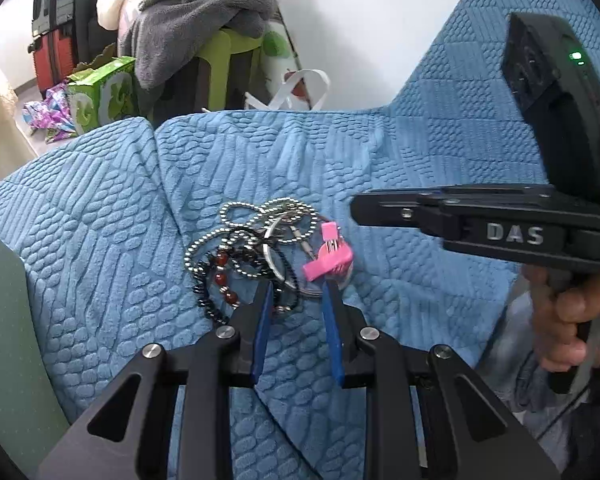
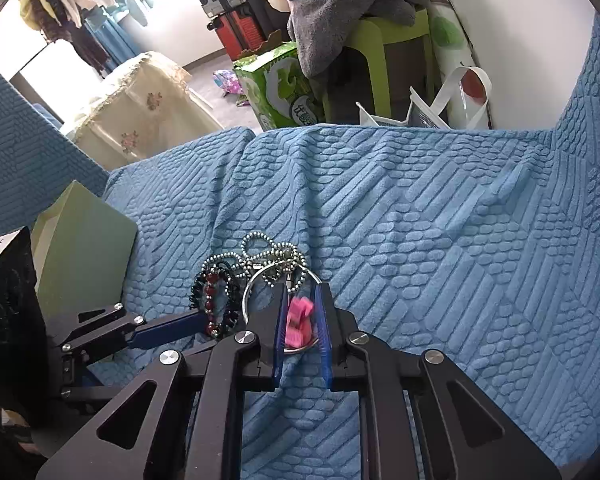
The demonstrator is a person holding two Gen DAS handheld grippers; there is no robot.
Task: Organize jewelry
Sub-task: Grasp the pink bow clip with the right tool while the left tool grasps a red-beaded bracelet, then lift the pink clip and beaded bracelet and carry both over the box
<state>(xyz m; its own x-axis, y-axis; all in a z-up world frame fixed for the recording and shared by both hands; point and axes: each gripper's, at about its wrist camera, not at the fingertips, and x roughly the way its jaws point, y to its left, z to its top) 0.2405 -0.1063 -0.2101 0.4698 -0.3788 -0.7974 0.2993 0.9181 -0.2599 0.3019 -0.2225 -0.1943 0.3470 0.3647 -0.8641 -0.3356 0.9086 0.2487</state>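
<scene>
Tangled jewelry, mid blue sofa cover: your right tool pinches the pink clip to draw it free, your left tool, narrow-gapped, pins the beads.

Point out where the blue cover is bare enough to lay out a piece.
Bare: the blue cover right of the jewelry pile, up to the backrest, and the strip beyond it. Crowded: the pile's left, between the left gripper and green box.
</scene>
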